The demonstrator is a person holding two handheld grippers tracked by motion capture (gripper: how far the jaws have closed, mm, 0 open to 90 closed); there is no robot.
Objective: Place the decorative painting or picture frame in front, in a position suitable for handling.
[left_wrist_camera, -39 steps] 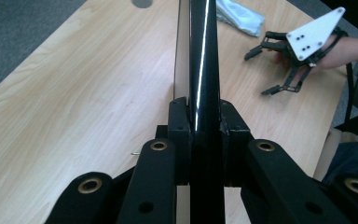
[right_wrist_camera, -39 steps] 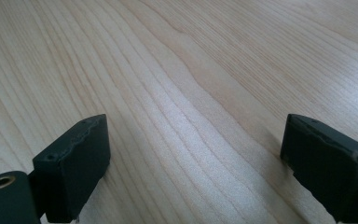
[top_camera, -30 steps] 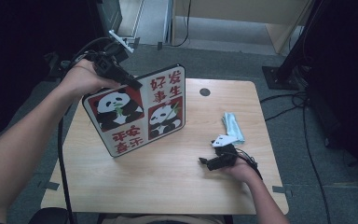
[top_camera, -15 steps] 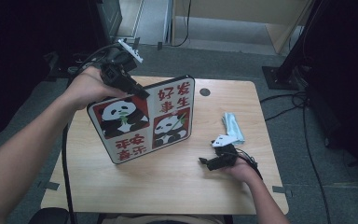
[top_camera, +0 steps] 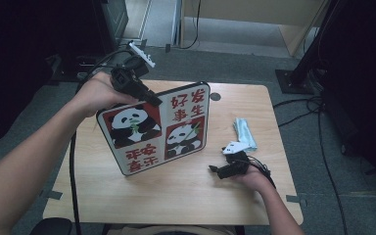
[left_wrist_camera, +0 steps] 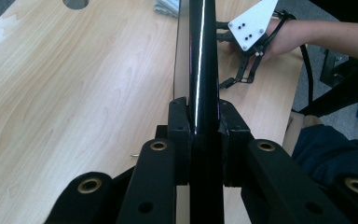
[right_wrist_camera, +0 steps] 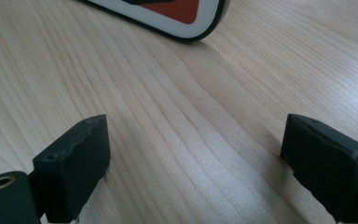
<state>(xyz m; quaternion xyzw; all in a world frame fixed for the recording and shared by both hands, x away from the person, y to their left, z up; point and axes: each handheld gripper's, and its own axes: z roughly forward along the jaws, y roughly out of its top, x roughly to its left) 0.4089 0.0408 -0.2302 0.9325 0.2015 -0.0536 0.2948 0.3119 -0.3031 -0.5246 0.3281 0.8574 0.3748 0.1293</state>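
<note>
A flat board (top_camera: 161, 129) with a black rim, two panda pictures and red characters stands on edge on the wooden table (top_camera: 176, 196), tilted. My left gripper (top_camera: 149, 100) is shut on its upper edge; in the left gripper view the board's thin black edge (left_wrist_camera: 200, 56) runs straight up between the two pads (left_wrist_camera: 179, 123). My right gripper (top_camera: 214, 170) rests low on the table at the right, open and holding nothing. In the right gripper view its pads (right_wrist_camera: 77, 158) stand wide apart over bare wood, with the board's lower corner (right_wrist_camera: 191, 21) ahead.
A folded pale blue cloth (top_camera: 245, 132) lies near the table's right edge behind the right hand. A round cable hole (top_camera: 215, 96) sits at the table's far side. Black stands and cables (top_camera: 318, 112) cover the floor at right.
The left gripper has carried the board to the right across the table, still standing on edge. The right gripper has stayed where it was.
</note>
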